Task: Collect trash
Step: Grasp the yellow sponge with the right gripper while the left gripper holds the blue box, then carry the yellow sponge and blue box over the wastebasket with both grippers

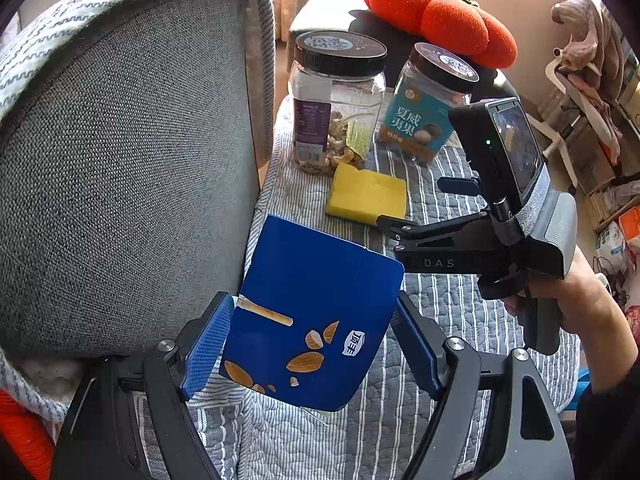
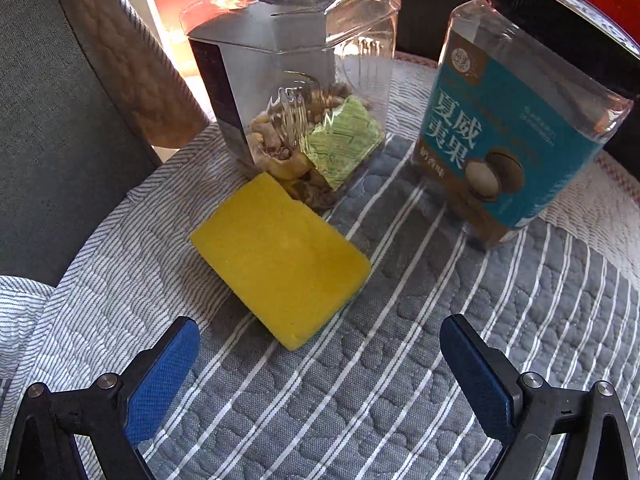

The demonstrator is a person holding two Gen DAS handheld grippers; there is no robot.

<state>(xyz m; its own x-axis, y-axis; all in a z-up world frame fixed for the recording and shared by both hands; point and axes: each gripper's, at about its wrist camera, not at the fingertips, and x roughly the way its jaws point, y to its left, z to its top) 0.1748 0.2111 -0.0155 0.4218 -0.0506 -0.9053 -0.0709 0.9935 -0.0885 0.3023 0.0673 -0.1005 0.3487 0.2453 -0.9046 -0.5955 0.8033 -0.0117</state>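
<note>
A blue carton (image 1: pixel 316 312) printed with almonds, a straw stuck to its face, is tilted between the blue pads of my left gripper (image 1: pixel 314 332), which is shut on its two sides. Beyond it a yellow sponge (image 1: pixel 366 194) lies flat on the striped quilted cover (image 1: pixel 440 312). In the right wrist view the same sponge (image 2: pixel 280 256) lies just ahead of my right gripper (image 2: pixel 320 380), whose fingers stand wide apart and open above the cover with nothing between them. A person's hand (image 1: pixel 580 300) holds that gripper at the right of the left wrist view.
Two black-lidded plastic jars stand behind the sponge: a clear one with nuts (image 2: pixel 296 92) and a teal-labelled one (image 2: pixel 512 152). A grey cushioned backrest (image 1: pixel 120 160) rises close on the left. An orange plush (image 1: pixel 440 16) lies farther back, and clutter fills the right edge.
</note>
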